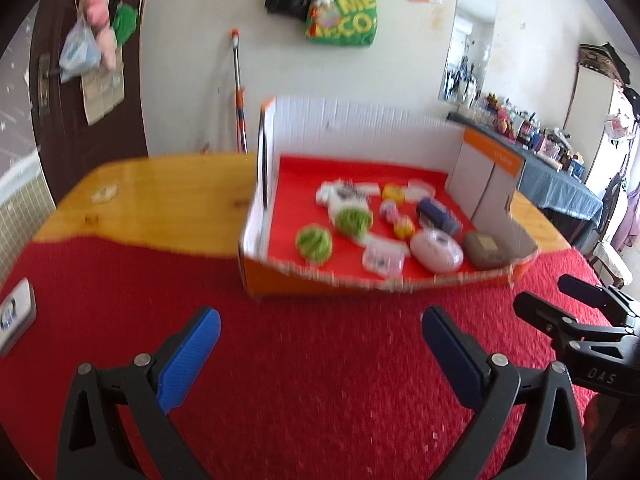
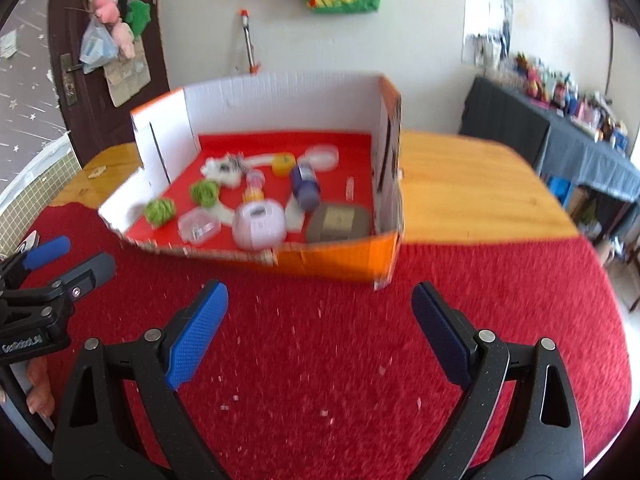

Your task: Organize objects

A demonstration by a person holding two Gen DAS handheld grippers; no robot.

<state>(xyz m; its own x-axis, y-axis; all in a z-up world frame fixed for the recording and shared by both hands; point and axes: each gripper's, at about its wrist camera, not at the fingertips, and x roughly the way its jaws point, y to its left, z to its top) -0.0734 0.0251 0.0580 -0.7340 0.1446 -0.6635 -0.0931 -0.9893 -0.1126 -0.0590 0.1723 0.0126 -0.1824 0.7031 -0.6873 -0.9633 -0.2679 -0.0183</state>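
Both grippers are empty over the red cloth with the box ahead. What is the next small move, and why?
Probably ease the right gripper forward over the low front wall of the box toward the grey case. Both it and the left gripper are open and hold nothing, and that case lies nearest the front wall on the right gripper's side. The frames are blurred, so the exact target is uncertain.

Bright daylight, motion blur throughout, fisheye bending and dark corners.
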